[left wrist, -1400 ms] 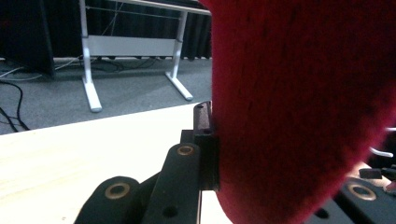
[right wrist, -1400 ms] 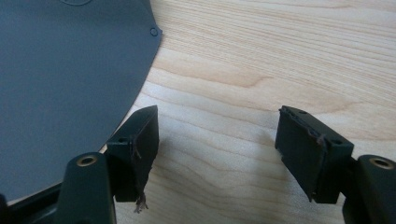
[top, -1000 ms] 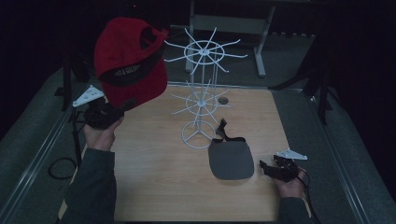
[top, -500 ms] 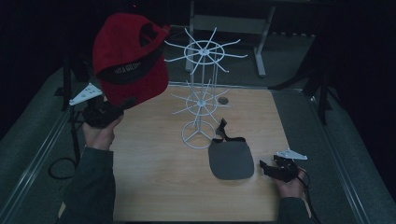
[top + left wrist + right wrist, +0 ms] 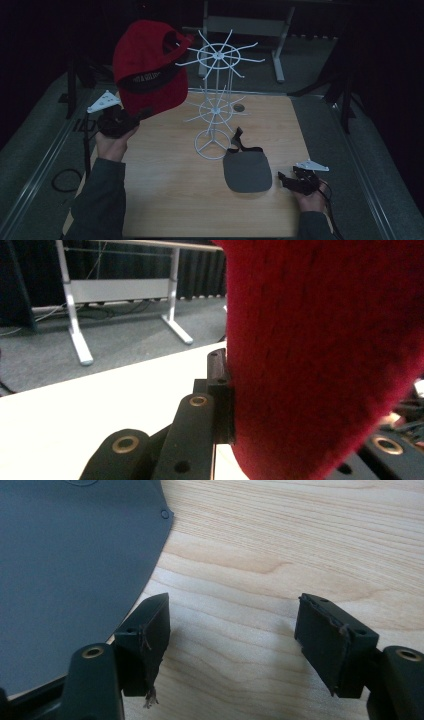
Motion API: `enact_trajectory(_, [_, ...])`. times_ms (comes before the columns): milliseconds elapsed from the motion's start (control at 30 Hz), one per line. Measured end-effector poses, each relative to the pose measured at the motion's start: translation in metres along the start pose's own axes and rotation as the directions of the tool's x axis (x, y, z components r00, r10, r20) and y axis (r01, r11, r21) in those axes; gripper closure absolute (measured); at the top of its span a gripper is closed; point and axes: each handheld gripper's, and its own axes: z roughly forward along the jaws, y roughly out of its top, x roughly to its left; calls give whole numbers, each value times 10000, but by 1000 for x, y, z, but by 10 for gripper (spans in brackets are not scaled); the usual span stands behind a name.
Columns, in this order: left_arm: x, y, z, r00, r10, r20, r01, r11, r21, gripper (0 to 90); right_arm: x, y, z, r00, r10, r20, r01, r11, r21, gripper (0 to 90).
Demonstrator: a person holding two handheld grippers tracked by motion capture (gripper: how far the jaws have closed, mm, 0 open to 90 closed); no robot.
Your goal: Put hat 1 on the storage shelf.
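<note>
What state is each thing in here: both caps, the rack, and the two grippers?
Red cap: lifted off the table, clamped in the left gripper, beside the rack's top spokes.
Grey cap: lying flat on the table, not gripped.
Rack: upright, nothing hanging on it.
Left gripper: shut on the red cap.
Right gripper: open, low over the table next to the grey cap.

Red cap (image 5: 320, 355) between black jaws of left gripper (image 5: 295, 450), above pale table (image 5: 100, 405).
</note>
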Motion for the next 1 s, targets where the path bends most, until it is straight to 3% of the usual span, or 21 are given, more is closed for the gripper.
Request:
enact_trajectory(500, [-1, -22, 12, 9962, 452, -739, -369, 9933, 1092, 854, 0, 0, 0, 10000, -1, -2, 1, 10000, -2, 302])
enact_trajectory(800, [1, -49, 20, 9958, 187, -891, -41, 9870, 1607, 851, 0, 0, 0, 10000, -25, 2, 25, 10000, 6, 302])
enact_trajectory(1000, [1, -63, 28, 9956, 231, -912, -44, 9798, 2002, 847, 0, 0, 0, 10000, -1, 1, 1, 10000, 10, 302])
